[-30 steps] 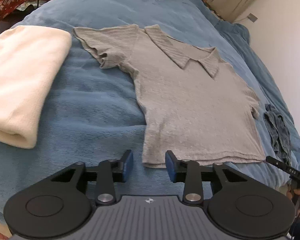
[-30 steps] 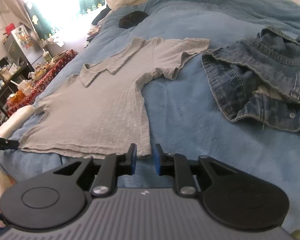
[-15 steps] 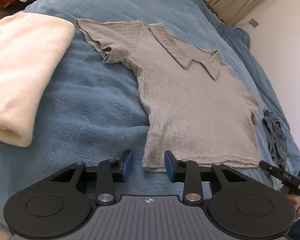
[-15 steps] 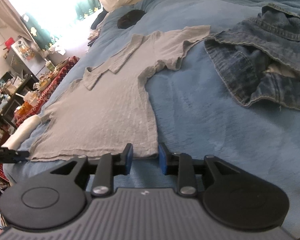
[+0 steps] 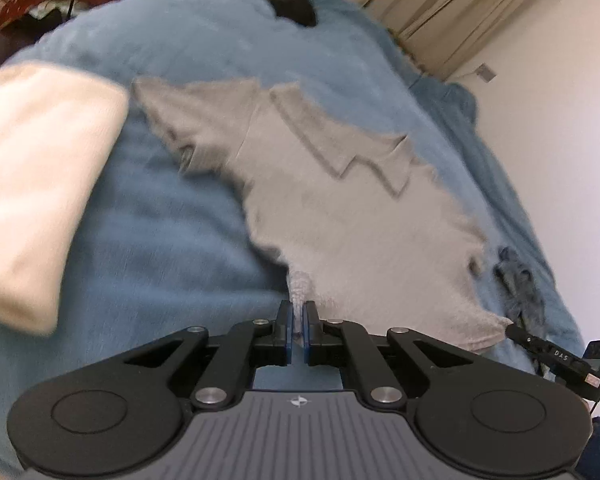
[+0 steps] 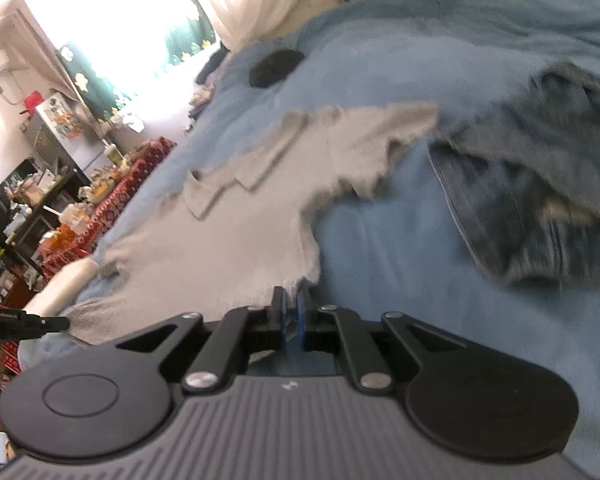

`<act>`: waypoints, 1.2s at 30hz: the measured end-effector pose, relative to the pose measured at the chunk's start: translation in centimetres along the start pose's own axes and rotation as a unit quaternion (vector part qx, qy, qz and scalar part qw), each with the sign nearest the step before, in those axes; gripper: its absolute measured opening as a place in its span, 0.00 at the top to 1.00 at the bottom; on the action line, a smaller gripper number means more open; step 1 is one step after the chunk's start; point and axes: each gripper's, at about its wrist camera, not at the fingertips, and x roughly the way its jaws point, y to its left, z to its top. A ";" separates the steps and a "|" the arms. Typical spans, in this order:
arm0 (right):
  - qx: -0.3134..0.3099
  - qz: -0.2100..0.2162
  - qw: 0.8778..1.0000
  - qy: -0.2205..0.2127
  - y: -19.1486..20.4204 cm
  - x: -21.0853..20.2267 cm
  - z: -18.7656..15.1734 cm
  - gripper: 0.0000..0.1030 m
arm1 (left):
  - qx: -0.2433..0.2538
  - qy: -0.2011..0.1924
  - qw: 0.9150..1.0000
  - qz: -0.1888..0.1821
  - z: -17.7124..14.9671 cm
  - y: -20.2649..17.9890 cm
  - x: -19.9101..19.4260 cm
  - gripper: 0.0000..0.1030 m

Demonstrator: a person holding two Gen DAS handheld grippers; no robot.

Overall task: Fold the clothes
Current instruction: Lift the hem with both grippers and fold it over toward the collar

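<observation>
I've got both tongs clamped on the shirt (image 5: 340, 216) hem: left gripper (image 5: 298, 320) one corner, right gripper (image 6: 290, 312) the other. Towel (image 5: 40, 184) left, jeans (image 6: 540, 184) right, bare blanket (image 5: 160, 264) beside.

A bed under a blue blanket (image 5: 148, 248) fills the room. A plain pale wall (image 5: 560, 120) rises beside it, with beige curtains (image 5: 432, 8) at the head. Across the room a bright window (image 6: 132, 12) glares white – near it a fridge (image 6: 56, 128), cluttered shelves (image 6: 16, 208) and a red patterned cloth (image 6: 112, 196).
</observation>
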 end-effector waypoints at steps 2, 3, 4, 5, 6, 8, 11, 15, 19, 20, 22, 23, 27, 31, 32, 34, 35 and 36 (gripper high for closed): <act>-0.005 0.008 1.000 -0.010 0.6 0.0 1.4 0.95 | -0.001 -0.012 1.000 -0.013 1.2 -0.4 -0.3 0.96; -0.008 0.012 1.000 -0.016 0.9 0.1 2.1 0.95 | -0.002 -0.018 1.000 -0.021 1.9 -0.6 -0.4 0.96; -0.013 0.014 1.000 -0.020 1.2 0.2 2.8 0.95 | -0.003 -0.022 0.999 -0.024 2.7 -0.8 -0.5 0.96; -0.021 0.014 0.999 -0.025 1.5 0.5 3.6 0.95 | -0.003 -0.027 0.999 -0.026 3.4 -0.9 -0.5 0.96; -0.026 0.015 0.999 -0.028 1.7 0.7 4.3 0.95 | -0.003 -0.032 0.999 -0.026 4.2 -1.0 -0.4 0.96; -0.034 0.014 0.999 -0.032 2.0 1.2 5.8 0.95 | -0.003 -0.043 0.999 -0.026 5.8 -1.1 -0.3 0.96; -0.046 0.005 0.998 -0.037 2.4 2.3 8.0 0.95 | -0.013 -0.054 0.998 -0.023 8.2 -0.8 0.2 0.96; -0.039 -0.008 0.999 -0.034 2.0 4.5 10.7 0.95 | -0.031 -0.060 0.998 -0.015 11.3 0.0 2.0 0.96; -0.036 -0.021 0.999 -0.025 1.5 7.0 12.8 0.95 | -0.041 -0.055 0.998 -0.004 13.2 0.8 4.3 0.96; -0.037 -0.024 0.999 -0.023 1.4 7.7 13.2 0.95 | -0.044 -0.053 0.998 -0.002 13.6 1.0 4.8 0.96; -0.038 -0.031 0.999 -0.017 1.2 9.1 14.0 0.95 | -0.051 -0.050 0.997 0.002 14.4 1.4 5.9 0.96; -0.039 -0.034 0.999 -0.015 1.2 9.7 14.3 0.95 | -0.054 -0.049 0.997 0.005 14.8 1.6 6.4 0.96; -0.038 -0.044 0.998 -0.006 0.5 12.4 15.5 0.95 | -0.058 -0.048 0.997 0.019 16.2 2.2 8.2 0.96; -0.047 -0.060 0.997 0.003 0.1 15.3 16.7 0.95 | -0.056 -0.045 0.997 0.025 17.4 2.4 10.0 0.96; -0.049 -0.065 0.997 0.007 -0.1 16.1 16.9 0.95 | -0.053 -0.043 0.997 0.029 17.6 2.4 10.4 0.96; -0.051 -0.075 0.996 0.014 -0.3 17.5 17.2 0.95 | -0.049 -0.037 0.997 0.039 17.9 2.5 11.5 0.96; -0.053 -0.080 0.995 0.018 -0.4 18.2 17.2 0.95 | -0.050 -0.033 0.997 0.043 18.1 2.6 12.0 0.96; -0.055 -0.085 0.995 0.022 -0.6 18.9 17.3 0.95 | -0.050 -0.030 0.997 0.047 18.2 2.7 12.5 0.96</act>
